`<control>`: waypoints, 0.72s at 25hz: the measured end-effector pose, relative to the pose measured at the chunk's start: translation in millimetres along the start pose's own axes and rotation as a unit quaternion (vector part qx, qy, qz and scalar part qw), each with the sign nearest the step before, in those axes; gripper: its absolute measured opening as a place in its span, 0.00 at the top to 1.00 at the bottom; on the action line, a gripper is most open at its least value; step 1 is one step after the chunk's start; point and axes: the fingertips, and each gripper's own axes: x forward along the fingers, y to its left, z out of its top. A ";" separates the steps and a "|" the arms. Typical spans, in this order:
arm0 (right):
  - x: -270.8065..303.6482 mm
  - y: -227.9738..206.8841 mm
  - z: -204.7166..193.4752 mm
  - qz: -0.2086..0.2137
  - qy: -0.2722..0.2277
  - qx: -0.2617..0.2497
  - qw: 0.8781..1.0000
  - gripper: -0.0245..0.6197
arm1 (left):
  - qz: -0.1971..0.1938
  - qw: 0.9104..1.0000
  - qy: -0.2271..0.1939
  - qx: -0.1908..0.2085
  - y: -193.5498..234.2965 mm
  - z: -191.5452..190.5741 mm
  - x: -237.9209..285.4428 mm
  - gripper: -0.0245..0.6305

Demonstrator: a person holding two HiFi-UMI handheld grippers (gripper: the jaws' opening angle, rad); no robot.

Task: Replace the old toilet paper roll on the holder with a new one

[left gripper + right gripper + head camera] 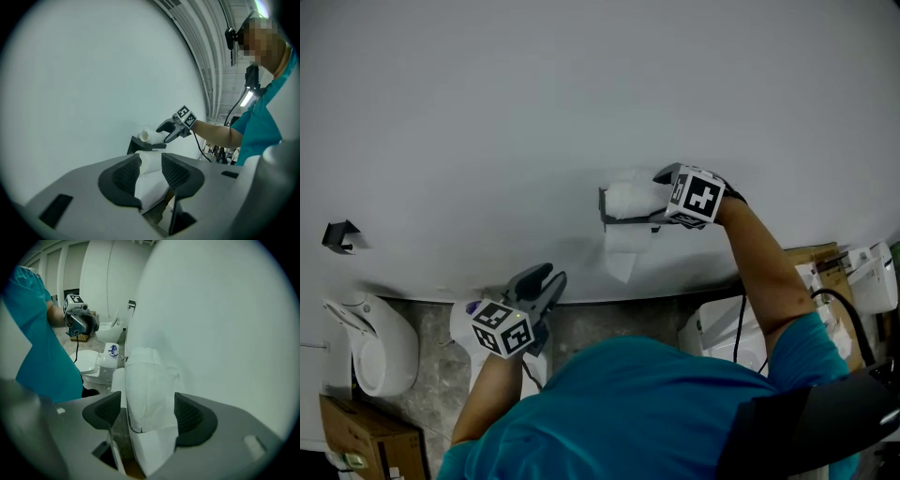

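The wall [581, 94] shuts off everything behind the holder [623, 221]. Above it and to its left I have open air; below it a toilet [89, 363] crowds the floor [591, 323].

Paper roll [630, 199]: soft white tissue, crumpled, matt. Holder [606, 208]: dark, matt fin. Wall [487, 112]: smooth, matt surf.; toilet [380, 352] glossy ceramic.

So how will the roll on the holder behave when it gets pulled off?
The roll looks small and crumpled, so it is probably light and soft and will squash when gripped. Its tail hangs free, so it is likely floppy and apt to unwind or tear.
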 end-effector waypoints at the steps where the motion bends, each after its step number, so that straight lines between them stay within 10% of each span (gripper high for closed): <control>1: -2.8 3.0 0.3 0.003 -0.006 0.006 1.000 0.43 | -0.001 1.000 0.001 0.000 -1.0 0.2 1.7 0.73; 10: -66.9 6.3 21.0 -0.060 -0.178 0.077 0.979 0.42 | -0.018 1.000 -0.011 -0.003 -9.7 8.8 15.8 0.73; 14: -126.9 15.2 25.5 -0.092 -0.381 0.186 0.901 0.43 | -0.022 0.999 -0.040 0.000 -7.0 25.0 13.5 0.73; 18: -140.3 49.8 0.2 -0.089 -0.478 0.259 0.834 0.71 | -0.024 0.997 -0.069 -0.001 -3.5 40.9 6.4 0.75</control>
